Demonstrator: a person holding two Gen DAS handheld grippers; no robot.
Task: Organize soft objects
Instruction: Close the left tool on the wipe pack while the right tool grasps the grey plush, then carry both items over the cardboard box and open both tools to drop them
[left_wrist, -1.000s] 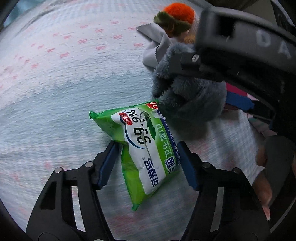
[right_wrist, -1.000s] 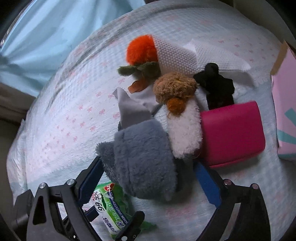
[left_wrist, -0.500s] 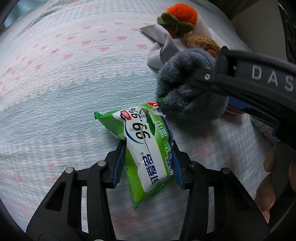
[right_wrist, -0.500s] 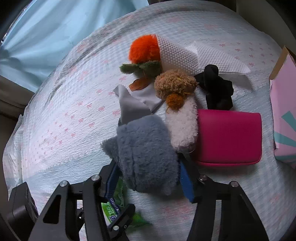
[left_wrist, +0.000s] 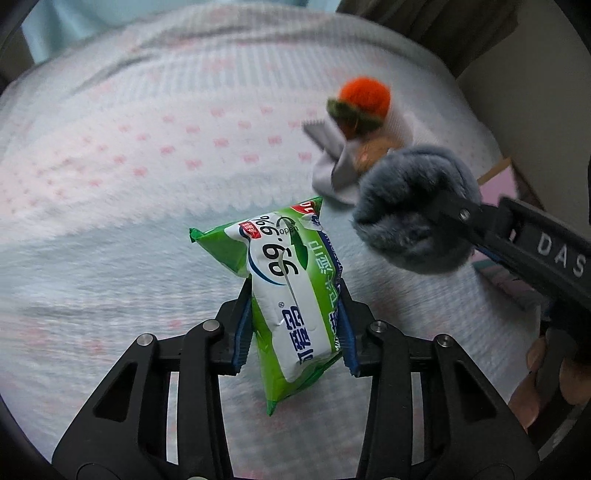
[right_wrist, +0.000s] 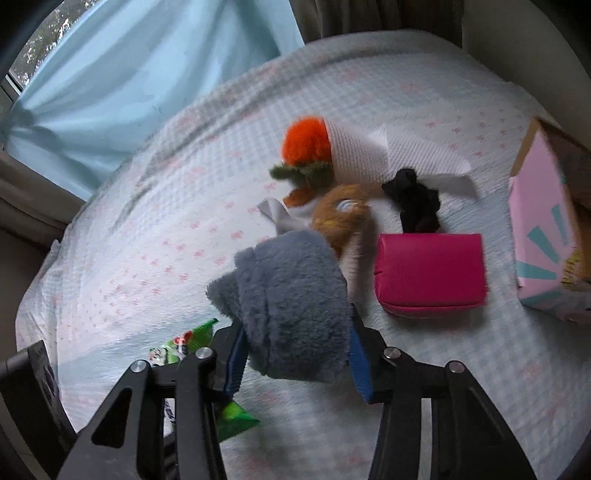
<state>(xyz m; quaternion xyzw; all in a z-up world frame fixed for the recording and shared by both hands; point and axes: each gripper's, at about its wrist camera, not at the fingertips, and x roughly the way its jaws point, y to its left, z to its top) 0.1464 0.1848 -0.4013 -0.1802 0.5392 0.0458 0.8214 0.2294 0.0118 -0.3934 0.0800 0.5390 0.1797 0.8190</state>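
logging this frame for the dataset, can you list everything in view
green plastic wet-wipes pack: 1, green and white, between left gripper's fingers
grey fluffy plush: 1, grey, between right gripper's fingers
orange pompom plush: 1, orange, green collar, bed centre
tan curly plush: 1, tan, behind grey plush
black fabric piece: 1, black, above pouch
magenta zip pouch: 1, magenta, right of plush
white textured cloth: 1, white, far side
pink box: 1, pink, teal rays, right edge
bedspread: 1, pale blue, pink bows
left gripper: 1, black
right gripper: 1, black

Soft window daylight, motion-blurred bedspread (left_wrist: 110, 184) (fisheye edges dark)
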